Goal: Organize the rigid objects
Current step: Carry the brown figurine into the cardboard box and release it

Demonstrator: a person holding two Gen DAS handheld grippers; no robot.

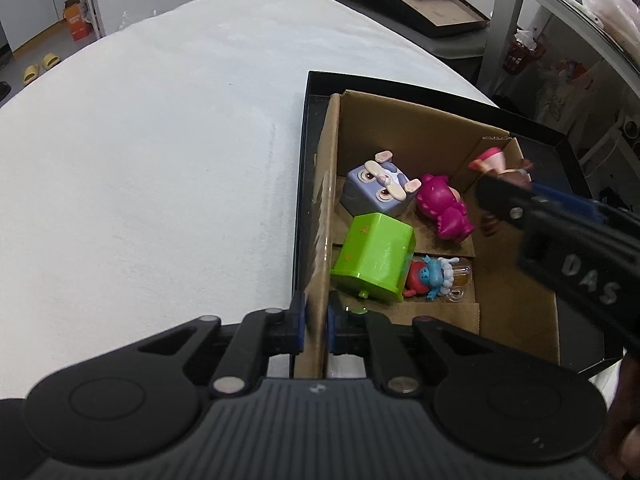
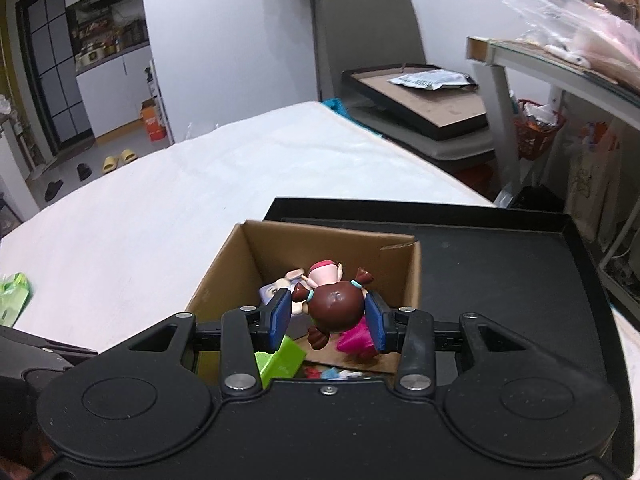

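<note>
A white table (image 1: 152,152) fills most of the room's foreground, with a grey chair (image 2: 368,40) and a cluttered shelf (image 2: 568,56) behind it.

The left gripper (image 1: 314,326) is closed narrow on the near wall of a cardboard box (image 1: 320,216), one blue pad on each side of the wall. The right gripper (image 2: 327,320) clamps a brown-haired doll (image 2: 335,300) by the head, its pigtails sticking out past the pads, and holds it over the open box. From the left wrist view the doll's pink body shows just above the box's far corner.

Inside the box lie a green block (image 1: 374,260) against the near wall, a lavender cube animal (image 1: 378,186) beyond it, a magenta figure (image 1: 444,210) just beside the cube, and a small red and blue figure (image 1: 428,276) touching the green block's right side.

The box stands in a black tray (image 2: 500,264) on the table; the tray's right part is bare. A green packet (image 2: 14,298) lies at the table's left edge in the right wrist view.
</note>
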